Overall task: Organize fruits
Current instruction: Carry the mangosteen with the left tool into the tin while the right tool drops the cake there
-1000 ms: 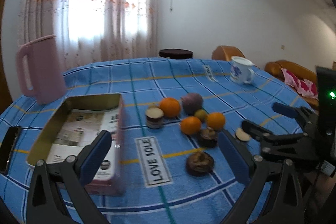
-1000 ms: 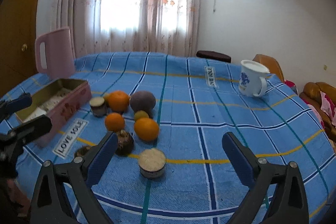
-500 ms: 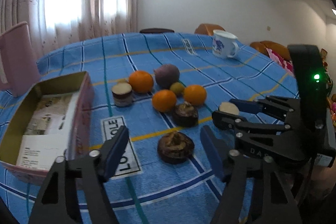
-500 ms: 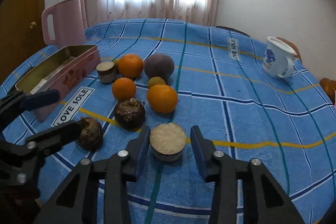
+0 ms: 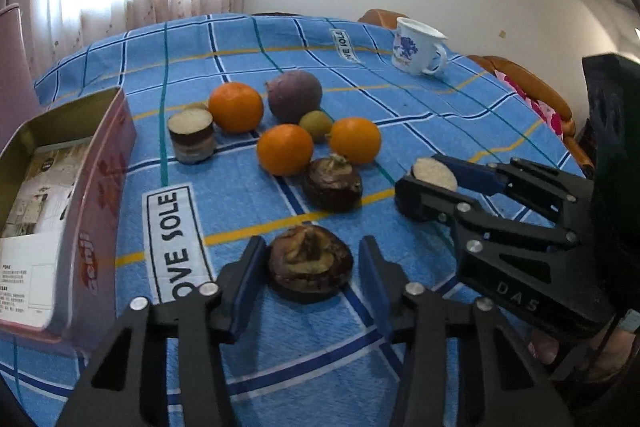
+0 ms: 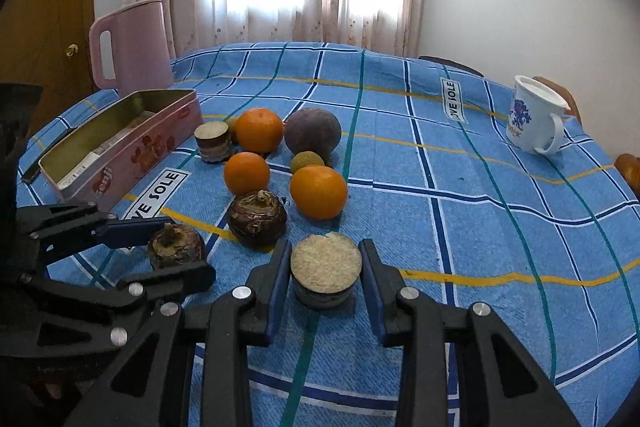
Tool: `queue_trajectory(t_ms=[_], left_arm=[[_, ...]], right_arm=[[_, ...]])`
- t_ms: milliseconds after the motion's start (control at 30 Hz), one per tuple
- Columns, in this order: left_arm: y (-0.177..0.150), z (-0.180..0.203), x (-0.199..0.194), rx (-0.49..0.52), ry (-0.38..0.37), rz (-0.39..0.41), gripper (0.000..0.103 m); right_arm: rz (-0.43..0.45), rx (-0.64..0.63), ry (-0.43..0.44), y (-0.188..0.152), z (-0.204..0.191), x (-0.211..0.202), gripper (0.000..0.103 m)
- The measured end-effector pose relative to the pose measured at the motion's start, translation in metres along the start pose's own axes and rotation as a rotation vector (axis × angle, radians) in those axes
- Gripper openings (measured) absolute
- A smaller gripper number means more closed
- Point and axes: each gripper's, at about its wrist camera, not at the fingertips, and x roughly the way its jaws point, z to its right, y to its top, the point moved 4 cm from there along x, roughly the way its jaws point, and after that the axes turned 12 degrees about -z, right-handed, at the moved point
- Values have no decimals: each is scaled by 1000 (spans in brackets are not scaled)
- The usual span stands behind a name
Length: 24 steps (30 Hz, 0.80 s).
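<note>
On the blue-checked bench [image 5: 420, 95], the left claw [image 5: 310, 273] narrowly brackets a dark mangosteen [image 5: 310, 267] without touching, while the right claw [image 6: 325, 273] closely flanks a cut stub [image 6: 325, 273].

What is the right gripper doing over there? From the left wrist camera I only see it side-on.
Observer: Its own camera shows the right gripper straddling the cut piece with the pale top, one finger on each side. The piece stands on the blue cloth.
Operator: Are the pads touching it?
Observer: Both sit right up against its sides. I cannot tell whether they are pressing it.
Operator: What is behind the tin? My frame cuts it off.
Observer: A pink jug with a handle, standing upright beyond the far end of the pink tin.
</note>
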Motion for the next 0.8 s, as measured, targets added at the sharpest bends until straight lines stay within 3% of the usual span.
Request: queue_trajectory(t_ms=[333, 800], left_arm=[[-3, 3, -10, 30, -4, 57, 46], [4, -19, -51, 15, 148, 236, 46]], right_arm=[[67, -1, 22, 0, 0, -11, 36], [202, -56, 19, 7, -19, -34, 35]])
